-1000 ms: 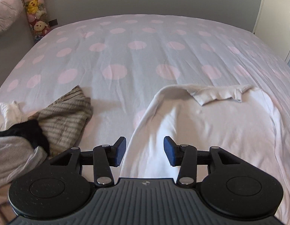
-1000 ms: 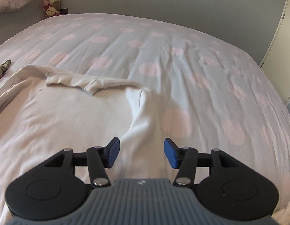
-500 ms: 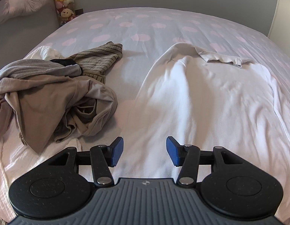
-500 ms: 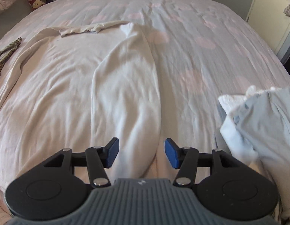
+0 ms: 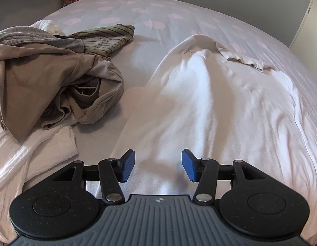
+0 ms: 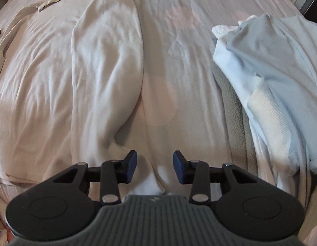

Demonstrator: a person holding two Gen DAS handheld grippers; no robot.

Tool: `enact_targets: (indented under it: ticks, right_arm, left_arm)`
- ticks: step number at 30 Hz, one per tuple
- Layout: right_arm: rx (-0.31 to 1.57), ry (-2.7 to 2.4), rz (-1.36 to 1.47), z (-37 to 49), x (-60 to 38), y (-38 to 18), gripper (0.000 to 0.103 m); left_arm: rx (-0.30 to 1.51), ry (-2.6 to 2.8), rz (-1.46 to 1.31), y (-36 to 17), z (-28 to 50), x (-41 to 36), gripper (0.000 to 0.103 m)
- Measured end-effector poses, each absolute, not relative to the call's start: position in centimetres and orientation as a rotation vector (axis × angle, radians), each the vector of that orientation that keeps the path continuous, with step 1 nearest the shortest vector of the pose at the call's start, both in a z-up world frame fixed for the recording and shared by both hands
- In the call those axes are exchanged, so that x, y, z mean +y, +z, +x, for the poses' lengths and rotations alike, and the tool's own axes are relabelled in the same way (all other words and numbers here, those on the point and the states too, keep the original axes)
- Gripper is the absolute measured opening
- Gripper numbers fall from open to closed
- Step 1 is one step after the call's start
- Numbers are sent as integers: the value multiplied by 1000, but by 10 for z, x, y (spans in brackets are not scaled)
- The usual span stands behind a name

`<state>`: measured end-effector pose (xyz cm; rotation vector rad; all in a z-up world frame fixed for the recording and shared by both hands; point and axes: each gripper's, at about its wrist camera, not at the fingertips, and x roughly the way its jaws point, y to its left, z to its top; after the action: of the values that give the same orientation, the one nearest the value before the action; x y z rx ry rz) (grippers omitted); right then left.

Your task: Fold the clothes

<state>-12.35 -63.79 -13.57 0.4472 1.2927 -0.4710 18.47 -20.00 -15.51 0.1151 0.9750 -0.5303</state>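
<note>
- The bed point(image 5: 179, 10) is big and has a spotted sheet. It stretches away ahead of both tools.
- The white top point(image 5: 220, 102) lies spread out on the bed, right in front of the left tool and ahead and to the left of the right tool. Its neck end is far from the tools. Its sides look tucked in already, and one long sleeve point(image 6: 109, 61) lies along its right side.
- A pile of brown and grey clothes point(image 5: 55, 71) sits to the left of the left tool. A pale blue pile point(image 6: 271, 71) sits to the right of the right tool.
- The left tool point(image 5: 158, 165) hangs over the near edge of the top. Its jaws are spread and hold nothing.
- The right tool point(image 6: 155, 169) is over the near end of the sleeve. Its jaws are spread too, with cloth lying between them but not pinched.
- The top looks soft, light and floppy. It will likely sag and wrinkle when lifted. A good place to hold is the near hem, one corner for each tool, pinching all the layers together.
</note>
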Motion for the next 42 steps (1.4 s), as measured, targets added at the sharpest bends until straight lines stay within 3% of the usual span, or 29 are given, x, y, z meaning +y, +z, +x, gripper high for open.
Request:
enact_targets:
  ticks: [2,9,12,33,42]
  right_arm:
    - [1337,-446,460,-121,-637,-140,41]
    - [1465,-426,303,-110,-617,-144,7]
    - [1453,-436,266,-111,-611,-131,3]
    - [1178,-847,15,-82,-743,76,2]
    - [1189,-1125,22,-89,-840,65,2]
  left_arm:
    - [980,-541,118,-157,185,-201,48]
    - [986,-566,104,-163,191,-205,48]
    - [981,-577,98,-163,193,-206,48]
    - [983,-553,14,-162,204,-199,48]
    - [994,-545,-6,-168,213,-201,48]
